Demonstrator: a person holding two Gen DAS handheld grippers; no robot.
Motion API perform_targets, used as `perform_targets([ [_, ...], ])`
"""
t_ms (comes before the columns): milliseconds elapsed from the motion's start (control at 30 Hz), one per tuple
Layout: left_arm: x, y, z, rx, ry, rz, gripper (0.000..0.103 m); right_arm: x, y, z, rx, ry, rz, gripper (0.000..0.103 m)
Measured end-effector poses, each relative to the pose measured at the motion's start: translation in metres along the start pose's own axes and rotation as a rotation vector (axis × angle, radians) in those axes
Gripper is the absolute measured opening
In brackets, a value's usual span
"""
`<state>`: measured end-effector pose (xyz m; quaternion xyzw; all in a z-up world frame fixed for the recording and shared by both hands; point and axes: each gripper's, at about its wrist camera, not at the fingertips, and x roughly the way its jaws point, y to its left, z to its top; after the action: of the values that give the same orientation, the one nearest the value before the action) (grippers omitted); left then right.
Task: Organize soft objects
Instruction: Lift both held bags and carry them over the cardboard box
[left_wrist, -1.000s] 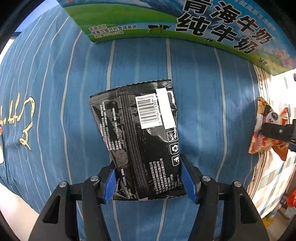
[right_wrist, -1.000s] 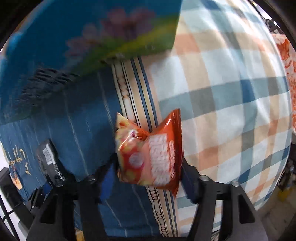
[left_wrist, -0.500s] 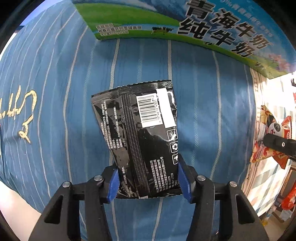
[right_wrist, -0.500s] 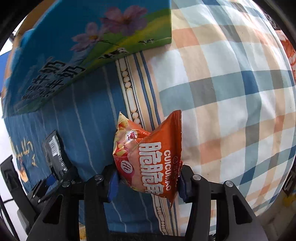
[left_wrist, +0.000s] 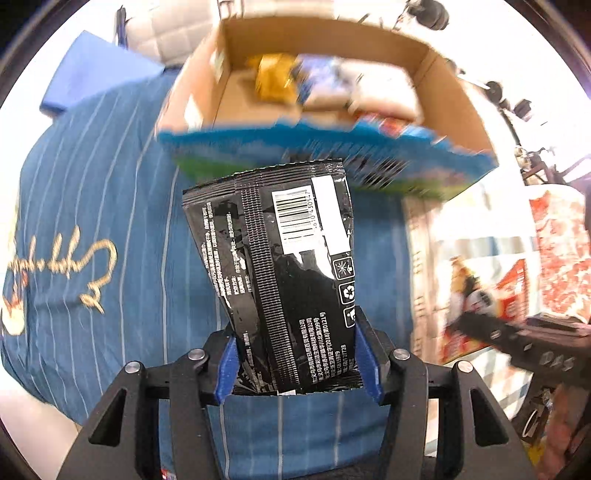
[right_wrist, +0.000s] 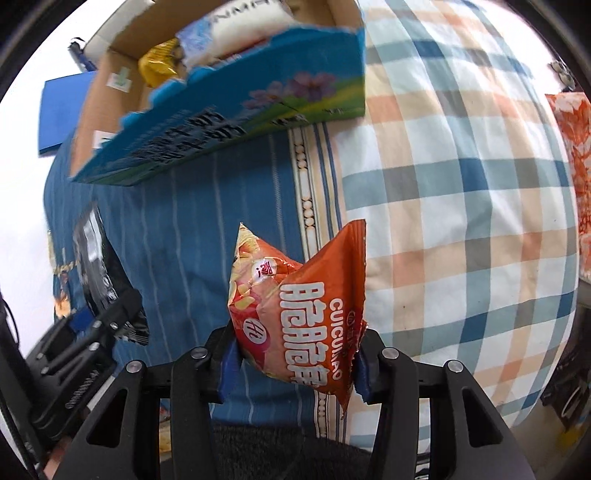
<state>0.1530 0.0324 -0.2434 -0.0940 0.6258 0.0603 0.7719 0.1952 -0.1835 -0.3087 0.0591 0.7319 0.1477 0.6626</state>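
Observation:
My left gripper (left_wrist: 295, 363) is shut on a black foil packet (left_wrist: 284, 266) with a barcode label, held above the blue striped bedding. My right gripper (right_wrist: 295, 363) is shut on an orange snack bag (right_wrist: 299, 306), held above the seam between the blue and plaid bedding. An open cardboard milk box (left_wrist: 332, 162) with blue printed sides stands ahead; several soft packs lie inside it. The box also shows in the right wrist view (right_wrist: 236, 110). The orange bag shows at the right of the left wrist view (left_wrist: 476, 295), the black packet at the left of the right wrist view (right_wrist: 96, 258).
Blue striped bedding (left_wrist: 110, 192) with gold embroidery lies to the left. A plaid quilt (right_wrist: 461, 206) lies to the right. An orange floral cloth (right_wrist: 572, 147) sits at the far right edge. A blue flat item (right_wrist: 62, 110) lies behind the box.
Both grippers have risen and drawn back with their packets. The box's open top and its contents have come into view in both views.

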Motion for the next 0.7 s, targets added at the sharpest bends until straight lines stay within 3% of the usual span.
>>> perform_targets([
  [300, -0.061, -0.023, 0.017, 0.046, -0.097, -0.063, 0.051, -0.062, 0.009, -0.007, -0.027, -0.079, 0.090, 0.051],
  [700, -0.093, -0.018, 0.085, 0.076, -0.185, -0.049, 0.051, -0.133, 0.041, 0.040, -0.080, -0.193, 0.163, 0.050],
])
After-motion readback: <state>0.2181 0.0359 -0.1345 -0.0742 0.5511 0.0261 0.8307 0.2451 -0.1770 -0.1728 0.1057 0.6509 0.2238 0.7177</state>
